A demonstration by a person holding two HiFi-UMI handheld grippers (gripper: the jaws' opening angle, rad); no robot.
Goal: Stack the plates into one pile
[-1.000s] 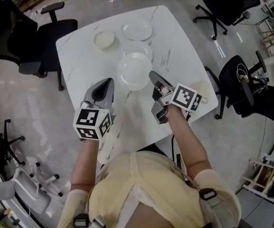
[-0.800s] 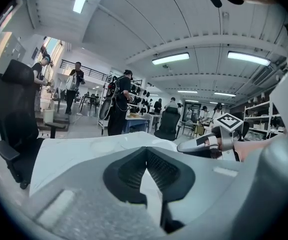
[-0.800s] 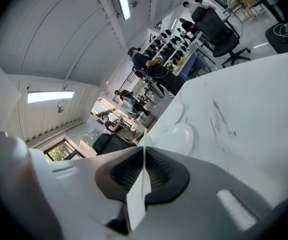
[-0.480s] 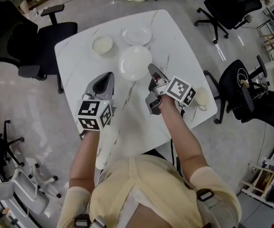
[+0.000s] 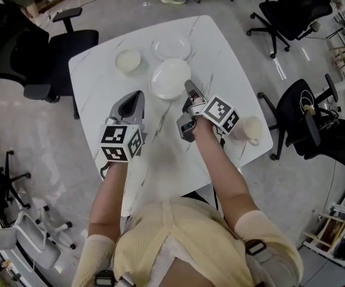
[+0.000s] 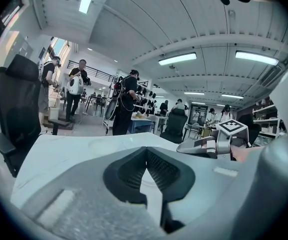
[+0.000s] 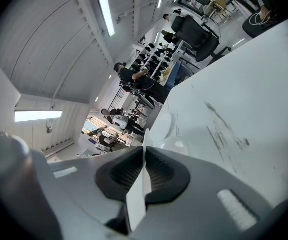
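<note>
My right gripper (image 5: 188,86) is shut on the near rim of a white plate (image 5: 170,78), held over the middle of the marble table (image 5: 220,46). In the right gripper view that rim (image 7: 139,194) shows edge-on between the pads of the right gripper (image 7: 144,153). A clear plate (image 5: 172,45) lies just behind it, and a small cream plate (image 5: 128,59) sits at the back left. Another cream plate (image 5: 249,128) lies at the table's right edge. My left gripper (image 5: 137,95) is shut and holds nothing, left of the white plate; the left gripper view shows the left gripper (image 6: 145,157) over bare tabletop.
Black office chairs stand at the table's left (image 5: 52,46) and right (image 5: 307,109), and another at the far right back (image 5: 289,8). Several people (image 6: 126,101) stand beyond the table in the left gripper view. The table's near edge is close to my body.
The right gripper has carried the white plate away from me, onto the spot where another plate lay behind it. The left gripper has edged forward beside it.
</note>
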